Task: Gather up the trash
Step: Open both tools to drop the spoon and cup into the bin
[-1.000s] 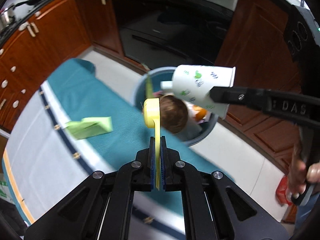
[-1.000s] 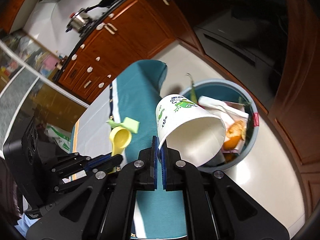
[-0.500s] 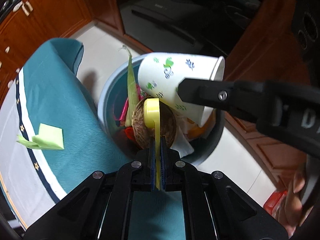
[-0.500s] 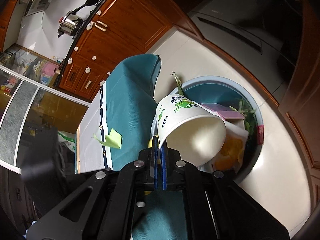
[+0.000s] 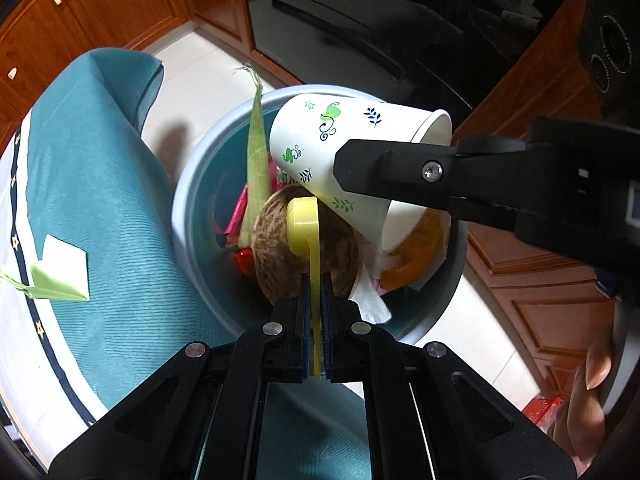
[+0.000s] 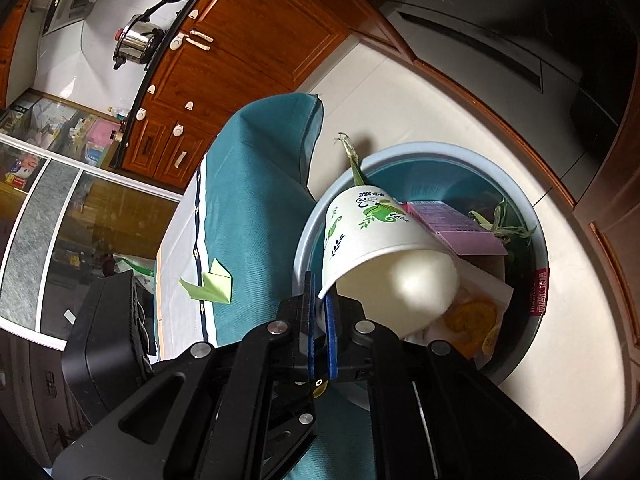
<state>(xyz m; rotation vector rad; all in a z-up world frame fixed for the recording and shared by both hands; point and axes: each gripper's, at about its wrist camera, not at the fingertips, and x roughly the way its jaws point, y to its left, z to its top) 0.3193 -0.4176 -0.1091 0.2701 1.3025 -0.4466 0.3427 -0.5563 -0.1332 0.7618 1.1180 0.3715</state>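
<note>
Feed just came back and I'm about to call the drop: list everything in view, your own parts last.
Paper cup: one, white with green print, tilted over the bin.
Scoop: one, yellow, over the bin.
Trash bin: one, blue-grey, on the floor beside the table, holding scraps.
Folded paper: one, light green, on the tablecloth.
Tablecloth: one, teal.
Left gripper: shut on the scoop handle.
Right gripper: pinching the cup rim.
</note>
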